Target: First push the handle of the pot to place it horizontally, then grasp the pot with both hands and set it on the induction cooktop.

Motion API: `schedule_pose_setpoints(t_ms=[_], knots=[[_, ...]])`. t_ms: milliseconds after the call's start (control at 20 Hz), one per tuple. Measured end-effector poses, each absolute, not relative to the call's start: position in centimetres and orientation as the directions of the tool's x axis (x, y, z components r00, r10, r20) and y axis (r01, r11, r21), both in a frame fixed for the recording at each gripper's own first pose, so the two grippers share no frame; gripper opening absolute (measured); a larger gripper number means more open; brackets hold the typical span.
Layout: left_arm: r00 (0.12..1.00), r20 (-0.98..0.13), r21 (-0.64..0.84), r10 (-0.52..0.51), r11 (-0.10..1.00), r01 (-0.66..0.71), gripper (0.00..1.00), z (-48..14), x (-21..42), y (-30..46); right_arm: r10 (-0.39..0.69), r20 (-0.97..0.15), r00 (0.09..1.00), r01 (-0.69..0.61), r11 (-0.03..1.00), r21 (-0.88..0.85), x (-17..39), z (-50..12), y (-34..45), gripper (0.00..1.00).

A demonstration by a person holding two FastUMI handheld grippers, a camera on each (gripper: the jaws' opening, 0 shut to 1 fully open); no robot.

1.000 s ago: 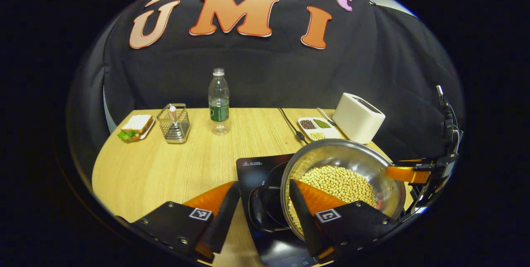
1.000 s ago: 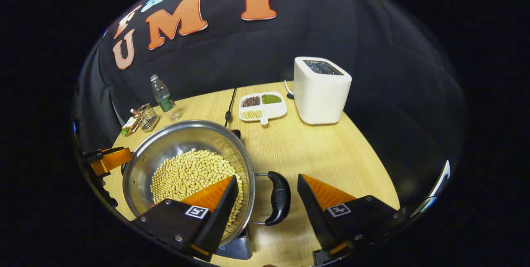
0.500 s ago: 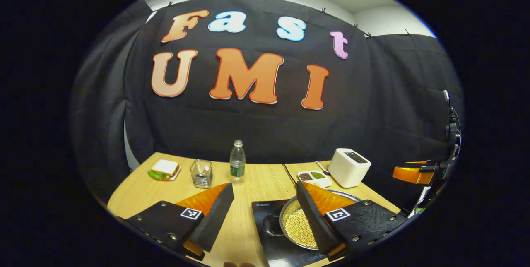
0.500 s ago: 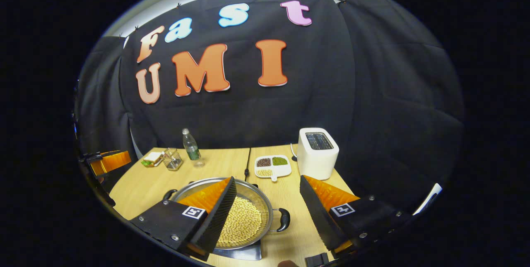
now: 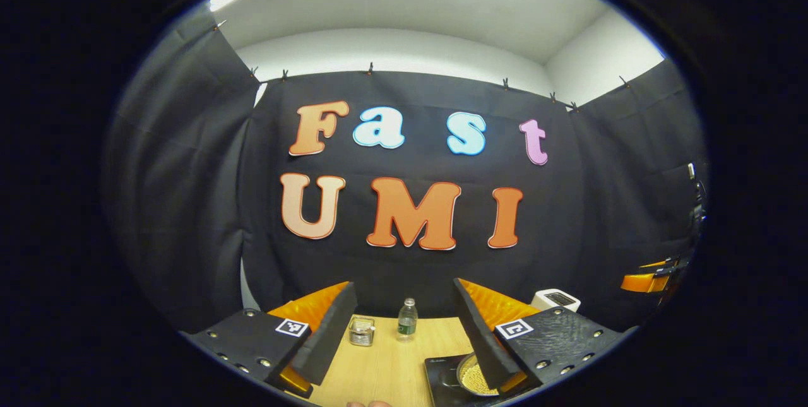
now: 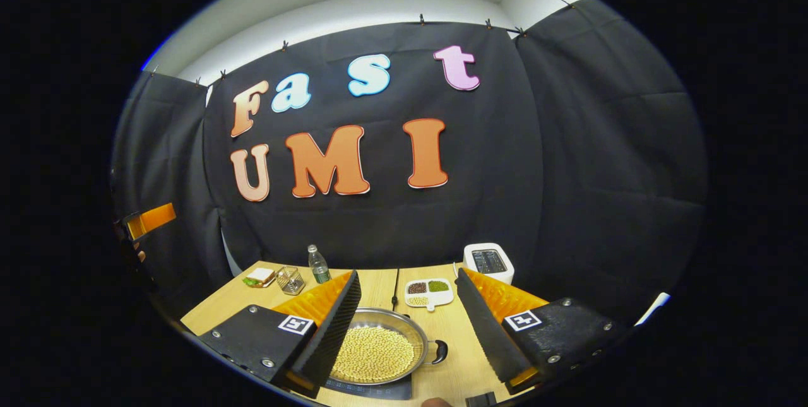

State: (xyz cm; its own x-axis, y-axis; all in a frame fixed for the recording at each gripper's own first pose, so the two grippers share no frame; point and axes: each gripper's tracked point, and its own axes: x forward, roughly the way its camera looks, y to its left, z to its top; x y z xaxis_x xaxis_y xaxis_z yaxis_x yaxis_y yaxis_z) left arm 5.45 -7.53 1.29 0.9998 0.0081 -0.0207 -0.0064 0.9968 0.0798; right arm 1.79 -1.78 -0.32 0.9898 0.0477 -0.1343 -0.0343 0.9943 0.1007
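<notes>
The steel pot [image 6: 379, 353], full of pale beans, sits on the black induction cooktop [image 6: 369, 389] with a black handle [image 6: 440, 351] sticking out on its right side. My right gripper [image 6: 407, 277] is open, high above the pot and apart from it. In the left gripper view the pot [image 5: 472, 379] shows low down on the cooktop [image 5: 440, 374], partly hidden by a finger. My left gripper [image 5: 402, 287] is open too, raised well above the table with nothing between its fingers. Each gripper appears at the edge of the other's view, left gripper [image 6: 149, 220] and right gripper [image 5: 650, 278].
At the back of the wooden table [image 6: 214, 309] stand a white toaster [image 6: 487, 262], a divided dish of beans [image 6: 428, 292], a water bottle [image 6: 317, 264], a wire basket [image 6: 290, 279] and a sandwich [image 6: 260, 277]. A black cable [image 6: 395, 281] runs behind the cooktop.
Both grippers, open around the pot's handles a second ago, have lifted up and back. The pot stays on the cooktop and now looks small and far below.
</notes>
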Motion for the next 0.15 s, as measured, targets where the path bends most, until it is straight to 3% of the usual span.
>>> schedule_pose_setpoints(t_ms=[150], knots=[[1.0, -0.028, 0.077, 0.01, 0.997, -0.008, 0.91, 0.87, 4.74, -7.08, 0.055, -0.113, 0.992, -0.043, 0.994, 0.101, 1.08, 0.27, -1.7, 0.94]])
